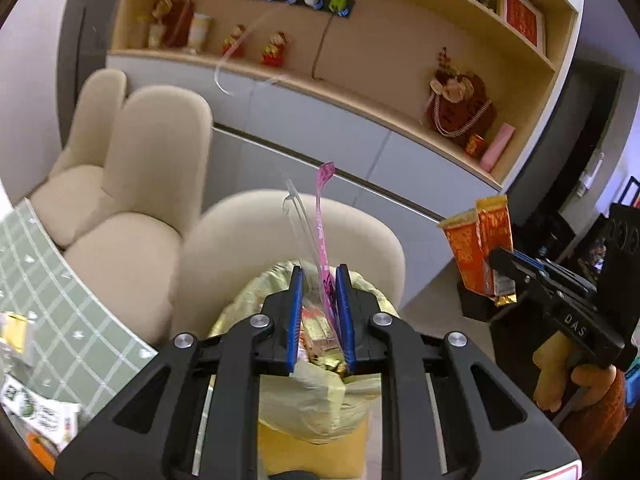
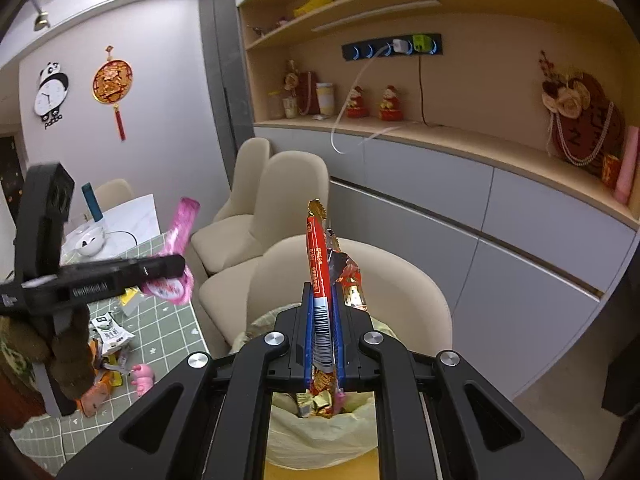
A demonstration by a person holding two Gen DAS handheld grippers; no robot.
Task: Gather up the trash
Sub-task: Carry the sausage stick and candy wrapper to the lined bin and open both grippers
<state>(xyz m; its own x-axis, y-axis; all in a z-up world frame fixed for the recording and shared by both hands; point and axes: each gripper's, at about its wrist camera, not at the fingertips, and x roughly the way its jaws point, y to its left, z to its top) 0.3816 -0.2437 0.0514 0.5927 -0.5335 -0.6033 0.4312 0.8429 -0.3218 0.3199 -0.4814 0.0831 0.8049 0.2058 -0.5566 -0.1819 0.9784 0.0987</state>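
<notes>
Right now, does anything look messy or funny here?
Yes. Crumpled snack wrappers lie scattered across the green checked tablecloth, and the yellow-lined bin looks full. A white charging cable dangles loose off the wooden shelf.

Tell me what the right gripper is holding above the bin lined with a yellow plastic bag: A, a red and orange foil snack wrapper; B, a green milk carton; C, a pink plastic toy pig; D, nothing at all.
A: the right gripper is shut on the red and orange foil snack wrapper, which sticks up between its blue fingers above the bin lined with a yellow plastic bag.
</notes>
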